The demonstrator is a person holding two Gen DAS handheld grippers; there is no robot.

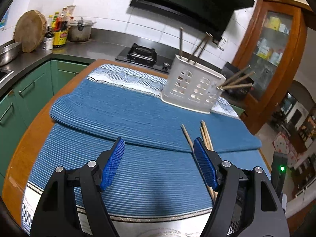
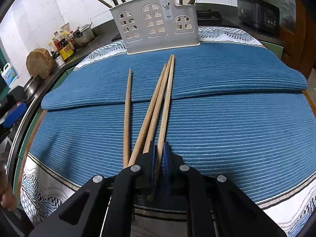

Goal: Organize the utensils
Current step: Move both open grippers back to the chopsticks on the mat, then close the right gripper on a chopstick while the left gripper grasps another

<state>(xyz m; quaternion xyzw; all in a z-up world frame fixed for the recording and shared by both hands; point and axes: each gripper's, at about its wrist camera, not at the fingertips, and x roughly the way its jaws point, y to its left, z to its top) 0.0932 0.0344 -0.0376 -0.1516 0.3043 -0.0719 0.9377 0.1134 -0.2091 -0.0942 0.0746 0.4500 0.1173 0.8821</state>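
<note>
Several wooden chopsticks (image 2: 158, 98) lie on the blue ribbed mat (image 2: 237, 128), pointing toward the white utensil holder (image 2: 156, 27). My right gripper (image 2: 159, 150) is shut on the near end of the rightmost chopstick (image 2: 167, 102). The holder has darker chopsticks standing in its side compartments. In the left wrist view my left gripper (image 1: 159, 146) is open and empty above the mat; the chopsticks (image 1: 205, 136) lie by its right finger and the holder (image 1: 192, 87) stands further off at the right.
The mat lies on a patterned cloth over a wooden table (image 1: 25, 138). Behind are a gas hob (image 1: 142, 54), a steel counter with bottles, a pot (image 1: 80, 30) and a round chopping block (image 1: 29, 31). A black appliance (image 2: 258, 13) stands at the back right.
</note>
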